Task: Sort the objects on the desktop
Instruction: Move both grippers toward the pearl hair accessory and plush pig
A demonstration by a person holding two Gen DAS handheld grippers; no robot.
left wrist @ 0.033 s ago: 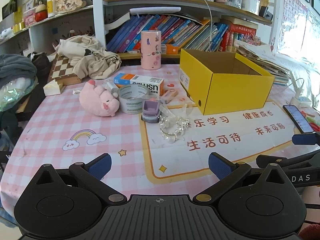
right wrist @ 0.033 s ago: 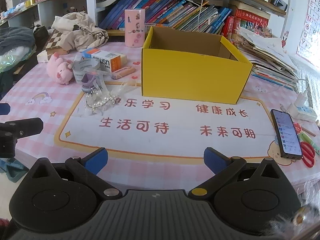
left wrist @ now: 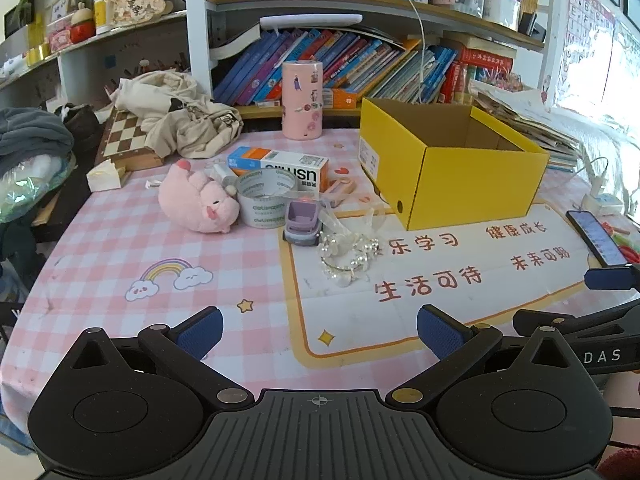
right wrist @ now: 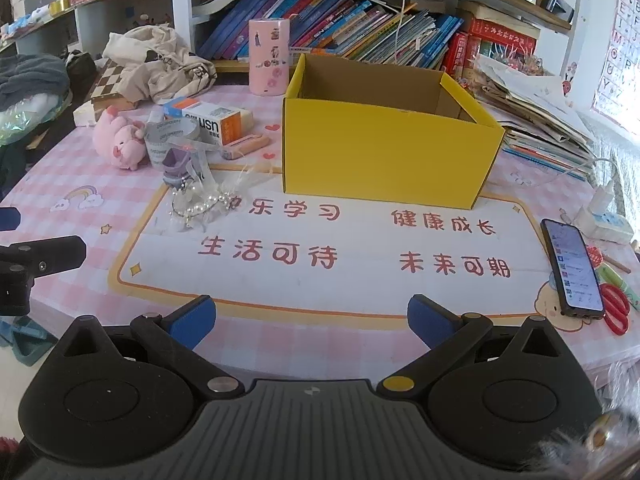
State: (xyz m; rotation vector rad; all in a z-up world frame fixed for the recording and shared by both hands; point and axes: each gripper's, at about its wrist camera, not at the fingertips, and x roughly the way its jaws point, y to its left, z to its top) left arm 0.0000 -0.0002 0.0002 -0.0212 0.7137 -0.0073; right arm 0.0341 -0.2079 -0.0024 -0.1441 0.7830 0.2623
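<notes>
Both claws are wide apart and carry nothing: the left gripper (left wrist: 319, 328) hangs over the near edge of the table (left wrist: 120, 248), tilted down toward the clutter, and the right gripper (right wrist: 311, 316) hangs low over the printed mat (right wrist: 320, 280), facing the box (right wrist: 384, 148). That spread looks like a ready stance, since no item is near either set of pads. The yellow box stands open-topped at the back of the mat, right of the pile, which makes it the likely place for the sorted things; what little of its inside shows looks bare. The things to sort lie bunched to its left: the plush (left wrist: 200, 200) touching the tape (left wrist: 266, 196), the carton (left wrist: 280, 164) behind them, the toy car (left wrist: 303, 222) just in front of the tape, and the beads (left wrist: 348, 256) on the mat's corner beside the car. A phone (right wrist: 572, 264) and scissors (right wrist: 616, 312) lie well apart at the right edge. Against the earlier frames, which share the same instant, nothing differs: all 5 items, the box and both claws match.
</notes>
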